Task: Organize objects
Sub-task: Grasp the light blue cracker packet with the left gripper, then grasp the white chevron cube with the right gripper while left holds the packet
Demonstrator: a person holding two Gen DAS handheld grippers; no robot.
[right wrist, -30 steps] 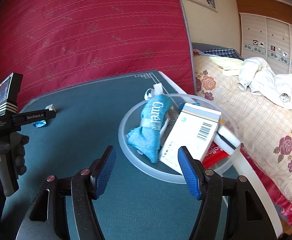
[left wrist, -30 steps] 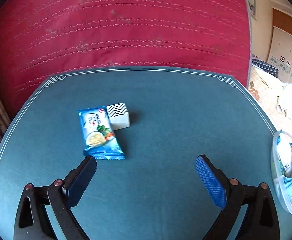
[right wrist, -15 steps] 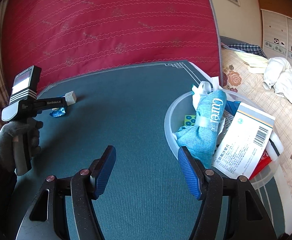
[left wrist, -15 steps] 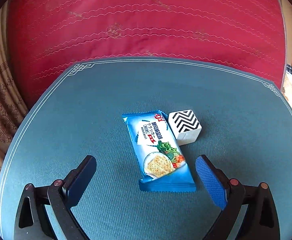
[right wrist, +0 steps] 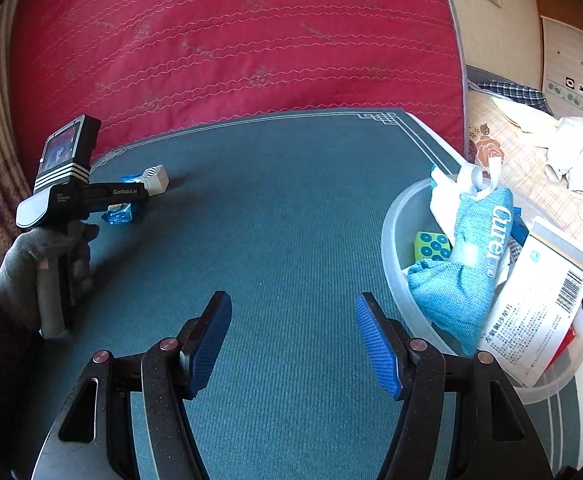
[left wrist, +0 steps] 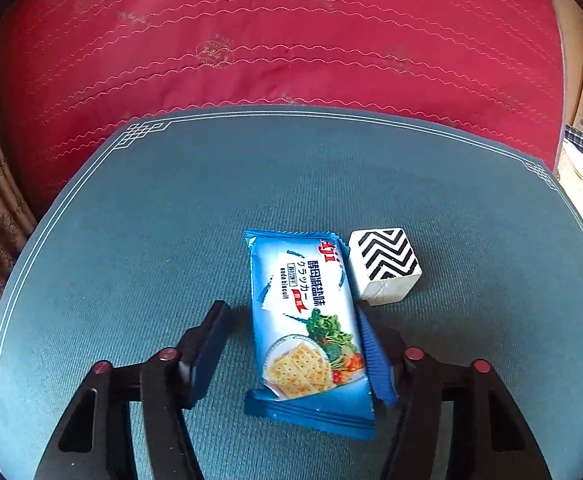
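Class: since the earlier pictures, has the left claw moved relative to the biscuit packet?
Yes. The left claw advanced to straddle the biscuit packet beside the zigzag cube, its jaws closing.

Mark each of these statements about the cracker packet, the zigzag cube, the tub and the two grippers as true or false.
1. The blue cracker packet lies between the jaws of the left gripper, which are closing. True.
2. The zigzag cube sits inside the clear plastic tub. False: it stands on the teal mat, right beside the packet.
3. The right gripper holds a white box. False: nothing is between its jaws; the white box with a barcode leans in the tub.
4. A rolled blue towel is in the tub. True.
5. The packet shows crackers and vegetables. True.
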